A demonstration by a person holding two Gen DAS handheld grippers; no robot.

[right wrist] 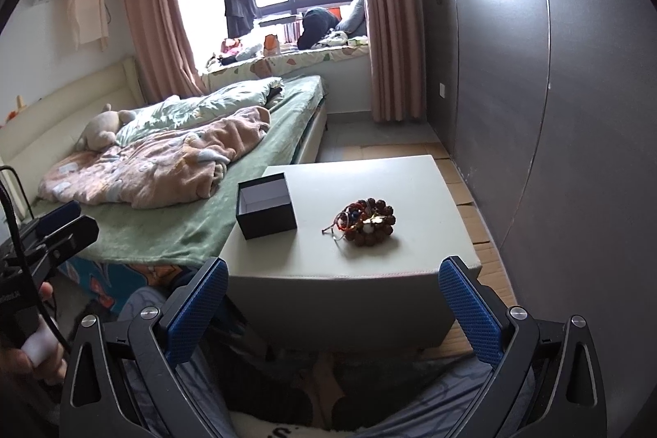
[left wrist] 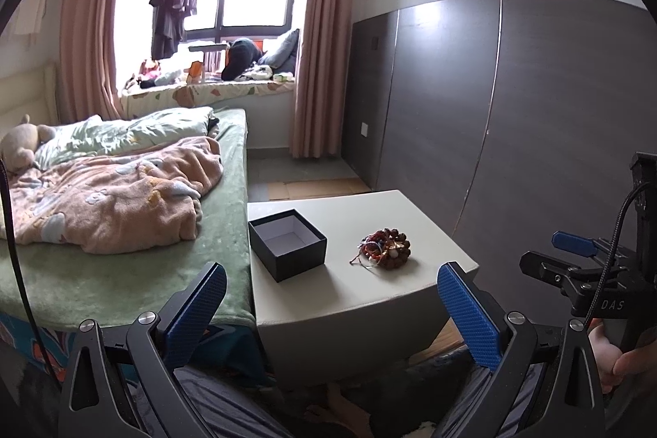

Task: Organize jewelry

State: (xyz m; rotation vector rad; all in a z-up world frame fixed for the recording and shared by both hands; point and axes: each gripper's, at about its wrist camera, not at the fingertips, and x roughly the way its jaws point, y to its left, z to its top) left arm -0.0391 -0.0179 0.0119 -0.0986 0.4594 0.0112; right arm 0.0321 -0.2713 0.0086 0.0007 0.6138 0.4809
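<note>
a low, pale grey-white padded bench (left wrist: pixel 410 216) is standing beside a bed with a green cover (left wrist: pixel 123 274), and the task's things are sitting on its top. a small, square black cardboard box with a pale lining (left wrist: pixel 287 247) is resting open and empty near the bench's bed-side edge. a tangled heap of reddish-brown beaded bracelets mixed with thin coloured cords (left wrist: pixel 384 248) is lying in the middle of the bench, apart from the box, with a few cord ends trailing toward the box side.

the left hand-held gripper (left wrist: pixel 332 304) is hovering in front of the bench's near edge, its two blue textured fingers (left wrist: pixel 197 308) spread wide with nothing between them. the right hand-held gripper (right wrist: pixel 332 304) is hanging in the same manner before the bench, jaws wide apart and gripping nothing; from its view the bracelets (right wrist: pixel 367 220) are sitting just ahead and the box (right wrist: pixel 266 206) off to the left.

a pink patterned fleece blanket (left wrist: pixel 111 200) is lying crumpled on the bed. a person's hand (left wrist: pixel 616 356) is gripping the handle of the right tool at the edge of the left view.
</note>
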